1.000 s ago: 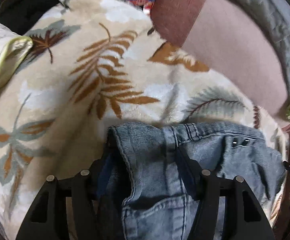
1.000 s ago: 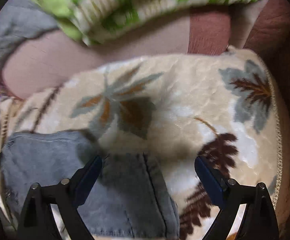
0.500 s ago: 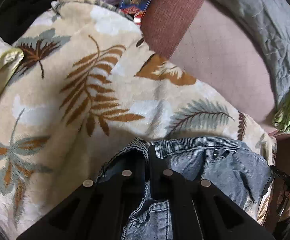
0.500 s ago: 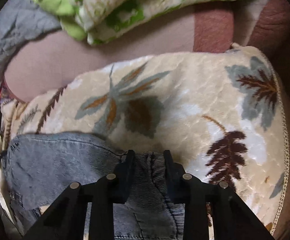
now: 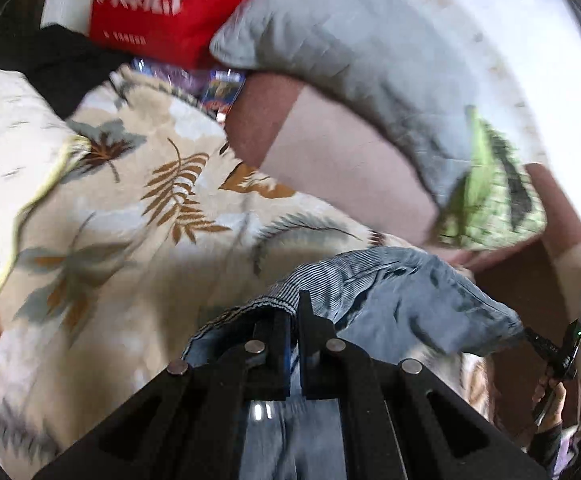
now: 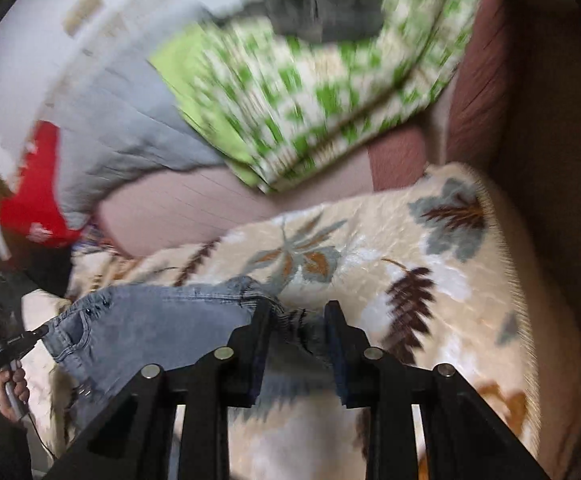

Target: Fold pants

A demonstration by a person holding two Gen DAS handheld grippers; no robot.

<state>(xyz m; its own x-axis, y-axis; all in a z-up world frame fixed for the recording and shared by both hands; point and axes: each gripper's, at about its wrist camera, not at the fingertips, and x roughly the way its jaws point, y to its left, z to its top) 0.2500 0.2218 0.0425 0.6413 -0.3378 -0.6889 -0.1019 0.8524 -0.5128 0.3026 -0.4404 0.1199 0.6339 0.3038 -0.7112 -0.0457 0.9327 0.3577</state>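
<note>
Both wrist views blurred, so fine detail is unreliable. Pants (image 5: 402, 300), grey-blue denim, hang bunched between the two grippers above a cream leaf-print blanket (image 5: 102, 216) spread over a pinkish sofa (image 5: 342, 160). Left gripper (image 5: 295, 320): fingers drawn together, clamped on the ribbed edge of the denim, which looks like the waistband; cloth drapes away to the right toward the other tool. Right gripper (image 6: 295, 320): fingers set a little apart with a fold of the same edge pinched between them; the grip appears to hold, since the cloth rises to them clear of the blanket. A green-and-white patterned cloth (image 6: 310, 92) and a grey cushion (image 5: 350, 52) lie on the sofa back; a red bag (image 5: 162, 4) sits at the far left end. Step in hand, by judgement: the garment taken up by two points on its top edge for spreading or the first fold. Next move likely calls for keeping both grips firm, pulling the edge taut between them, and laying it flat on the blanket without slack bunching.
</note>
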